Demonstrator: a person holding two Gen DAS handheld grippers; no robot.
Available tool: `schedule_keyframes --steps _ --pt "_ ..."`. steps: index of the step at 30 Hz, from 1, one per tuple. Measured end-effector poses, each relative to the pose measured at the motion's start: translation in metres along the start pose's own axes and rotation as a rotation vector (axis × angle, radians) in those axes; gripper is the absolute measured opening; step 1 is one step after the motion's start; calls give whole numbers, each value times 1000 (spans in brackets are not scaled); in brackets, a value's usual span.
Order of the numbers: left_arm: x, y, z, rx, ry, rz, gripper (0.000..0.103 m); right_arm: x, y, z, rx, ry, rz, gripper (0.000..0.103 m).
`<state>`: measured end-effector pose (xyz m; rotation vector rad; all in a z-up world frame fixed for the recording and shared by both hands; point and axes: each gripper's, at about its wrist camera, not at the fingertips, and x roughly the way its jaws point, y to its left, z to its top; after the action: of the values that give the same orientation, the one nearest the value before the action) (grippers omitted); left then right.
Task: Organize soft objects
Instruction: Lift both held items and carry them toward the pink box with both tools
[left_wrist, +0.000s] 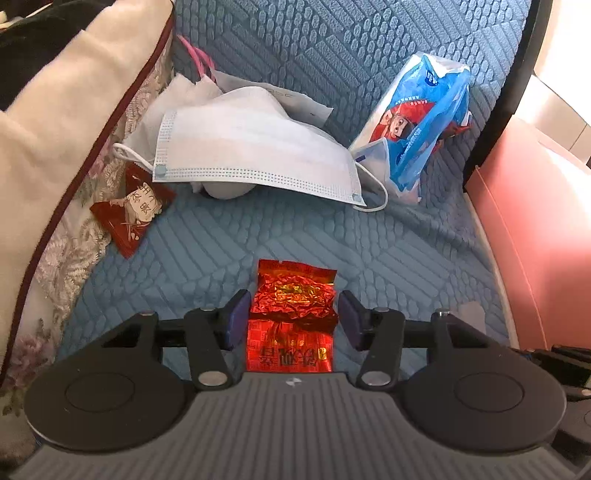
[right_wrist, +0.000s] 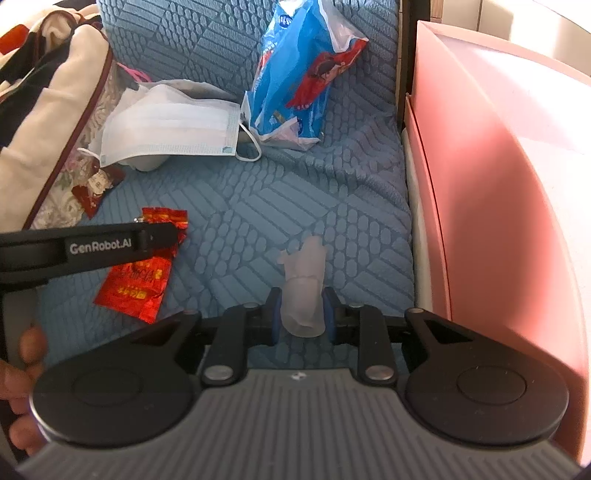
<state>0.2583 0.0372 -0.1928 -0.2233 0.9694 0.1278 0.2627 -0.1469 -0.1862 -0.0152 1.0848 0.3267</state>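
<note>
A crumpled shiny red foil packet lies on the blue quilted cushion. My left gripper is open with its jaws on either side of the packet, close to its edges. The packet also shows in the right wrist view, partly under the left gripper's arm. My right gripper is shut on a translucent whitish soft piece that stands up between its blue pads, just above the cushion.
A white face mask lies over a pale rounded object, with tissues behind. A blue plastic bag leans at the back right. A dark red sachet lies by the floral pillow on the left. A pink box borders the right.
</note>
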Motion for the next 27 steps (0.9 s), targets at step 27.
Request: schedule_keyframes --steps 27 --pt "-143 -6 -11 -92 -83 -129 58 -130 0 -5 -26 -187 62 27"
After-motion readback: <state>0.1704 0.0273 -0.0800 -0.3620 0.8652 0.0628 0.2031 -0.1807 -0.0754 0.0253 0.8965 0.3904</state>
